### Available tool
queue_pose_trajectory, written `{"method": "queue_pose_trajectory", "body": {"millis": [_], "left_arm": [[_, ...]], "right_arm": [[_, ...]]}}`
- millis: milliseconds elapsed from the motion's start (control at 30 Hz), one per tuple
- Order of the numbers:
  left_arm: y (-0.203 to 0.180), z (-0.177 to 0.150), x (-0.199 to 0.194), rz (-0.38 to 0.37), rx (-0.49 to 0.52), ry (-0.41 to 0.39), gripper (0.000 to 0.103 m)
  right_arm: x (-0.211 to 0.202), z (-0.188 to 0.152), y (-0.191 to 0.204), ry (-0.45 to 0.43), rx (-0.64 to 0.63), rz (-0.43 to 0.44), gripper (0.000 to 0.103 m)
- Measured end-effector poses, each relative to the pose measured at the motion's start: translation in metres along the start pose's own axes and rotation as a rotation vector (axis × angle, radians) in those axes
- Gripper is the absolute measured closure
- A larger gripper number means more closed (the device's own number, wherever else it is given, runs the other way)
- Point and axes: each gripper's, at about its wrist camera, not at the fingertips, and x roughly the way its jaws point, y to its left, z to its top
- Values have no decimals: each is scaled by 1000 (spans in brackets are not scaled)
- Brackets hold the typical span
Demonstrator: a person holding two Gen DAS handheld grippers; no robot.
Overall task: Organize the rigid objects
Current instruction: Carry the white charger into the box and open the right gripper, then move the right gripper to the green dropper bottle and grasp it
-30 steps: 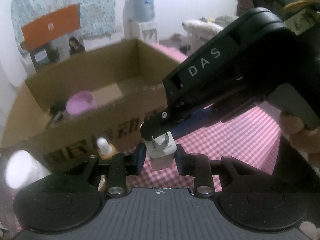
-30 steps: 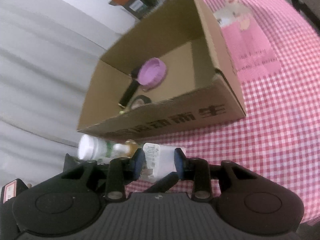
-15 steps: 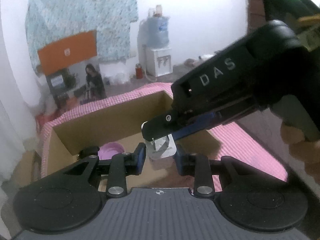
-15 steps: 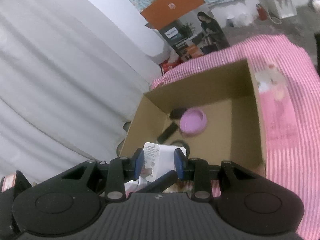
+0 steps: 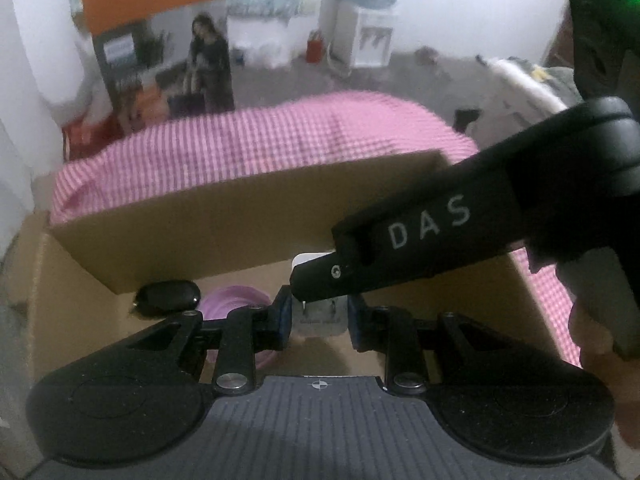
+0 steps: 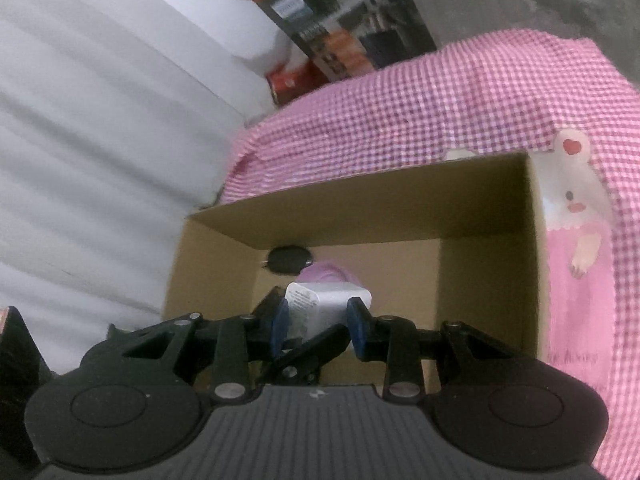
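Observation:
A white charger plug (image 5: 320, 316) sits between the blue pads of my left gripper (image 5: 318, 316). The jaws are closing tighter on it, its prongs facing the camera. My right gripper (image 6: 318, 320) is shut on the same white charger plug (image 6: 328, 304), which shows a printed label. In the left wrist view the right gripper's black body marked DAS (image 5: 432, 232) reaches in from the right. Both grippers hover over the open cardboard box (image 6: 360, 208). Inside lie a purple bowl (image 6: 320, 274) and a black oval object (image 6: 290, 260).
The box (image 5: 240, 220) stands on a pink checked cloth (image 6: 440, 100) with a cartoon print (image 6: 576, 208) at its right. White curtains (image 6: 100, 140) hang at the left. A poster stand (image 5: 168, 52) and a water dispenser (image 5: 360, 20) stand on the floor beyond.
Both grippers carried the charger plug from in front of the box's printed wall up and over its open top. The bottles by the box front have dropped out of view.

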Motion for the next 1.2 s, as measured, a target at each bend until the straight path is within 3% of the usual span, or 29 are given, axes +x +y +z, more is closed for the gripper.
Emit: {"method": "queue_pose_trajectory", "body": {"millis": [200, 467, 533, 633, 767, 833, 900, 1067, 1200], "left_arm": [[6, 9, 24, 8, -25, 71, 77], [3, 9, 41, 3, -31, 122, 75], [2, 10, 39, 4, -25, 117, 73], [-1, 10, 29, 6, -9, 93, 60], [-10, 5, -6, 27, 39, 6, 34], [-13, 0, -29, 33, 58, -44, 29], [-16, -7, -54, 32, 72, -87, 19], [-17, -38, -114, 47, 101, -207, 6], [-14, -73, -149, 45, 100, -272, 5]], "right_arm": [[39, 23, -7, 58, -7, -55, 68], [57, 30, -15, 98, -47, -123, 67], [60, 31, -15, 90, -59, -133, 67], [53, 31, -11, 74, -67, -123, 66], [22, 24, 2, -1, -103, -98, 64], [-3, 14, 9, -61, -123, -71, 54], [-28, 2, 16, -120, -146, -46, 51], [-100, -54, 24, -274, -176, 42, 45], [-141, -107, 25, -357, -180, 103, 45]]}}
